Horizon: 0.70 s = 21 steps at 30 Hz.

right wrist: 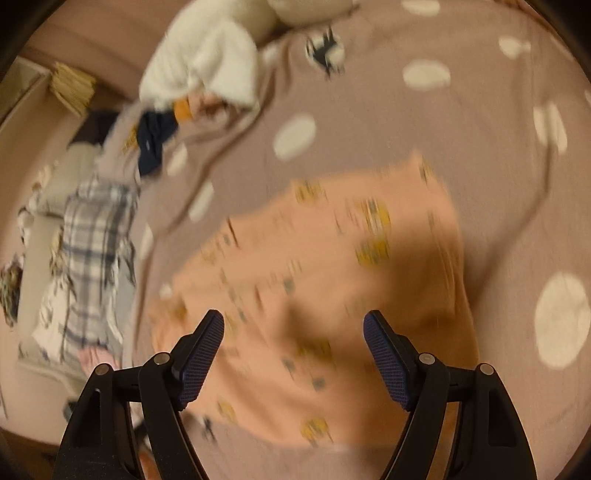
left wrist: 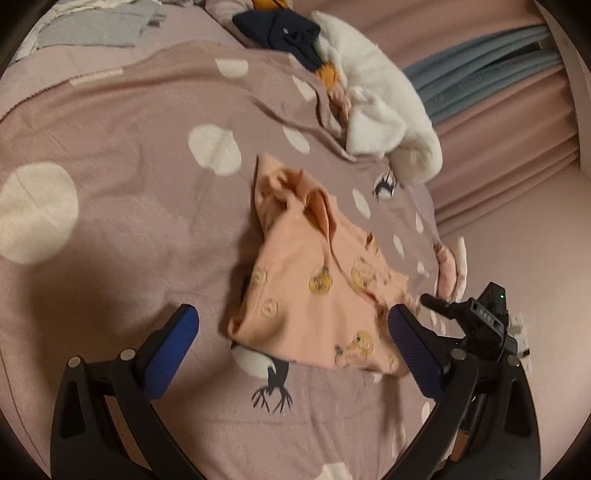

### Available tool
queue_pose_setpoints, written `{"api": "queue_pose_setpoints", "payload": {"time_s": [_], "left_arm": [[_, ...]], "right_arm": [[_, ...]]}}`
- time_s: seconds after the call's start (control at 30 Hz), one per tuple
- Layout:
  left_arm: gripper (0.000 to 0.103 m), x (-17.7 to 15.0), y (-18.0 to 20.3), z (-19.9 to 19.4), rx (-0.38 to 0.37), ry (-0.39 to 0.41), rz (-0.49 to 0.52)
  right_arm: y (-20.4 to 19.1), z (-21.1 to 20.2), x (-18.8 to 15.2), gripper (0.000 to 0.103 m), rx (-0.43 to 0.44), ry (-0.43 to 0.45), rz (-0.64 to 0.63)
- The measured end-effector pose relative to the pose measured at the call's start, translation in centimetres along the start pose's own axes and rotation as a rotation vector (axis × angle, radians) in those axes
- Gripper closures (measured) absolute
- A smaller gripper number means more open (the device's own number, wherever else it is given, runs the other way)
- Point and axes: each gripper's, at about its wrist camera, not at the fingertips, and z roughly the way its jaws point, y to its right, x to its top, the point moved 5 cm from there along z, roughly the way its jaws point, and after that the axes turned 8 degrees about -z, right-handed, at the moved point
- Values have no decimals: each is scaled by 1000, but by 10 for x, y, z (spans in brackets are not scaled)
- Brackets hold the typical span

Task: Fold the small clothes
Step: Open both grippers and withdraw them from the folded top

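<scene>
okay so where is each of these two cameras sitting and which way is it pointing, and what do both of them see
Left wrist view: sits on the left gripper, angled down at the peach garment on the dotted blanket; its own open fingers show, with the right gripper at the right edge.
Right wrist view: sits on the right gripper, angled down close over the peach garment, blurred; only its own open fingers show.
Shared: the peach garment, the dotted blanket, the white fleece and the navy garment.
</scene>
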Motion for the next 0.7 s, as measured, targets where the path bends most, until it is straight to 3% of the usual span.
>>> {"api": "queue_pose_setpoints", "payload": {"time_s": [0.07, 0.13, 0.2, 0.33, 0.47, 0.53, 0.6, 0.7], "left_arm": [[1, -1, 0, -1, 25, 13, 15], [1, -2, 2, -3, 55, 40, 33], [1, -2, 5, -5, 57, 51, 56], [1, 2, 11, -3, 24, 37, 51], [1, -3, 17, 9, 48, -31, 167], [1, -4, 11, 12, 73, -18, 205], [1, -3, -2, 17, 108, -20, 176], [1, -5, -20, 18, 52, -76, 105]], "right_arm": [[-2, 11, -13, 24, -21, -69, -53], [-4, 23, -16, 24, -63, -76, -88], [-6, 31, -6, 24, -63, -31, -77], [-20, 46, 33, 24, 37, 21, -61], [-21, 44, 86, 24, 42, 144, 20], [-20, 33, 104, 24, 59, 221, 81], [-24, 19, 109, 24, 73, 277, 113], [-44, -1, 97, 24, 66, 293, 42]]}}
